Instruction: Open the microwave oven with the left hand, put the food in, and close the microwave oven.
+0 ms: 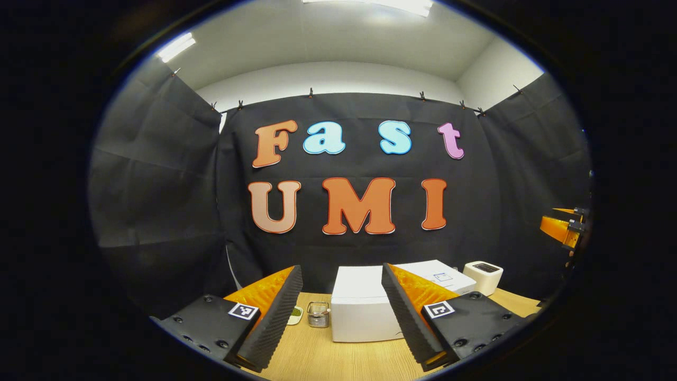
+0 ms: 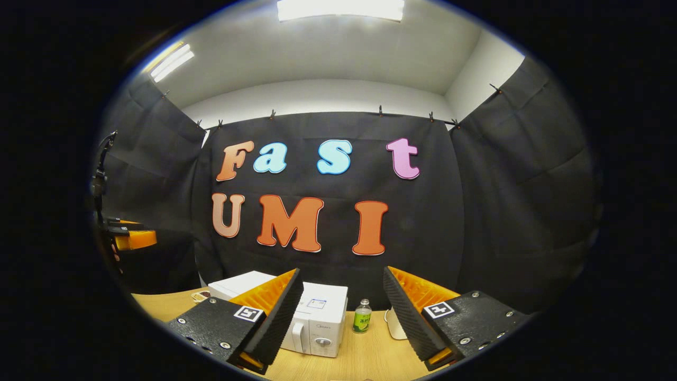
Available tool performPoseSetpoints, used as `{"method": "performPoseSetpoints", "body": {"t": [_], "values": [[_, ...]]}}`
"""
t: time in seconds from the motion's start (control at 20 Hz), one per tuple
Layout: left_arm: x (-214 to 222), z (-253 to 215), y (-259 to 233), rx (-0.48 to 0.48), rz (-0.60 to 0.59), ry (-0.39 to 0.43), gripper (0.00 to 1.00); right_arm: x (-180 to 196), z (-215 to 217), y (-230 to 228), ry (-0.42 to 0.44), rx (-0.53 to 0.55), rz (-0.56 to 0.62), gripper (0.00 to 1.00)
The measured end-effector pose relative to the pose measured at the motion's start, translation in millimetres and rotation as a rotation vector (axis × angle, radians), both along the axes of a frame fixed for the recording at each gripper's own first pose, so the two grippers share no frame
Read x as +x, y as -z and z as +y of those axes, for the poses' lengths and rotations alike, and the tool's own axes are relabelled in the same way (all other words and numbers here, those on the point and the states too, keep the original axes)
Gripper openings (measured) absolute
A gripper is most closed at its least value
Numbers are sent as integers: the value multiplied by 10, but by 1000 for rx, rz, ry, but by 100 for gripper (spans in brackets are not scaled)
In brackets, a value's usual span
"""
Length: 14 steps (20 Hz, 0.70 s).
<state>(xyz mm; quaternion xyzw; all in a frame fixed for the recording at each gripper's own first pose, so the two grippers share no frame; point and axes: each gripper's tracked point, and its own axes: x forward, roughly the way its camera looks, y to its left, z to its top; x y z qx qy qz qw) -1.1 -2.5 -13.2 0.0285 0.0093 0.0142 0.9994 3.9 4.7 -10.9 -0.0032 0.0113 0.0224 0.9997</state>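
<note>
1. Microwave oven (image 2: pixel 317 325) sits at the lower centre of the right gripper view, on the wooden table (image 2: pixel 365 354), door shut, handle and dial on its front face. In the left gripper view the same white box (image 1: pixel 362 312) appears at the bottom centre, seen from its plain side.
2. Food: a small dish (image 1: pixel 295 315) with something green lies at the lower left of the left gripper view, beside a small clear container (image 1: pixel 318 314). Which of them is the food cannot be told.
3. Other items: a green-labelled bottle (image 2: pixel 362 316) stands just right of the oven; a white toaster-like box (image 1: pixel 484 276) sits at the lower right of the left gripper view.
4. Left gripper (image 1: pixel 341 312): fingers spread wide, nothing held, well short of the oven.
5. Right gripper (image 2: pixel 344 317): fingers likewise spread wide, empty.
6. Step in hand, by judgement: opening the door, not yet begun. The left gripper should come round to the front, square up to the handle, close firmly across it, then pull along the door's swing.
</note>
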Motion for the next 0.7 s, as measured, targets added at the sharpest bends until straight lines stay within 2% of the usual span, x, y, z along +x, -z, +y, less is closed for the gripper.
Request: {"method": "performPoseSetpoints", "body": {"t": [0.05,0.2,0.25,0.4,0.45,0.5,0.7], "values": [[5,-2,-13,-7,-6,2,94,2,-4,2,1,2,0,95],[13,-123,-93,-77,-60,43,94,18,-32,30,7,2,2,95],[16,-103,-109,-79,-72,32,94,31,-55,62,11,2,5,95],[36,-153,-72,-61,-75,22,97,23,-194,121,21,6,11,95],[41,-211,-55,-57,-78,31,94,-11,-250,141,25,7,12,95],[42,-277,-35,-50,-83,38,98,-14,-291,172,29,7,14,95],[104,-553,60,-12,-103,62,94,-18,-409,323,35,5,37,95]]}}
